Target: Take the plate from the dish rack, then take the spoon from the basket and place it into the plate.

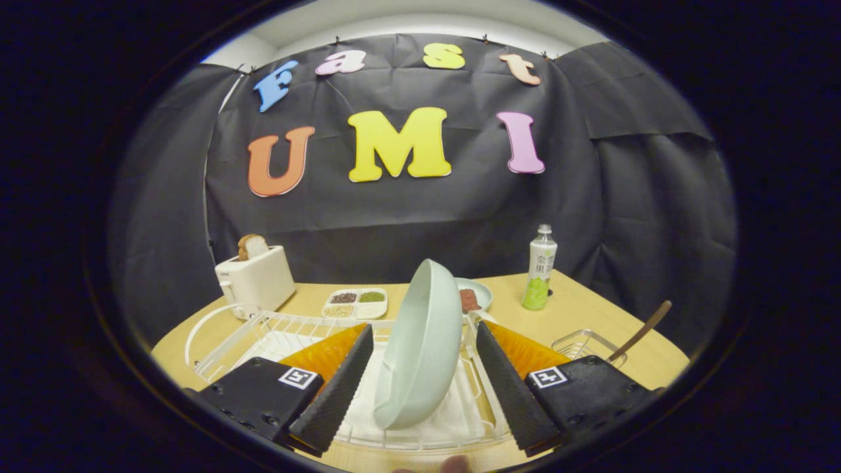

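Gripper at bottom centre, fingers spread wide, not touching anything. Pale green plate stands on edge between them in the white wire dish rack, tilted slightly, lower centre of frame. Wire basket at lower right holds a wooden-handled spoon sticking up. White toaster mid left, divided snack tray and bottle further back on the wooden table.
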The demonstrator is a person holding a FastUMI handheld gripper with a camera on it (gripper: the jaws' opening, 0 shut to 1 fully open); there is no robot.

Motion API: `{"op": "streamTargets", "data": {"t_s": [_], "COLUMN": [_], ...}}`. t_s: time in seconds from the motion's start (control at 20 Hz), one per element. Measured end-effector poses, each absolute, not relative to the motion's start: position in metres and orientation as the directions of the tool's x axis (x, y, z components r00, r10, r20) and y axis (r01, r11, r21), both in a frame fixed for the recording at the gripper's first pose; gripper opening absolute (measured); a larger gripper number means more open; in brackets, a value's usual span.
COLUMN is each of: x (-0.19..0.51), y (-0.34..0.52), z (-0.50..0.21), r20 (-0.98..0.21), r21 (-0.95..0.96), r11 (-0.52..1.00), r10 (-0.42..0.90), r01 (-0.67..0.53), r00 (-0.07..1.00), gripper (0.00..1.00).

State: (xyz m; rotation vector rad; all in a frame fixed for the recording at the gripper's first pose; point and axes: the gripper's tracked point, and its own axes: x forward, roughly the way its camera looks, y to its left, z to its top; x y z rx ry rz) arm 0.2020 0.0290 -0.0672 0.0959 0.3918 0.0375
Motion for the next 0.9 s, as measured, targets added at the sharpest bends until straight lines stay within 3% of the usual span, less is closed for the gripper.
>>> {"op": "streamTargets", "data": {"t_s": [0.05,0.15,0.4,0.9], "x": [0.204,0.206,0.21,0.217], "y": [0.029,0.027,0.019,0.006], "z": [-0.071,-0.074,-0.063,-0.017], "r20": [-0.399,-0.411,-0.405,-0.376], "r21": [0.126,0.16,0.251,0.073], "r11": [0.992,0.987,0.964,0.985], "r10": [0.062,0.06,0.023,-0.12], "r01": [-0.013,0.007,0.086,0.159], "r00": [0.915,0.909,0.914,0.919], "gripper": [1.0,0.91,0.41,0.33]}}
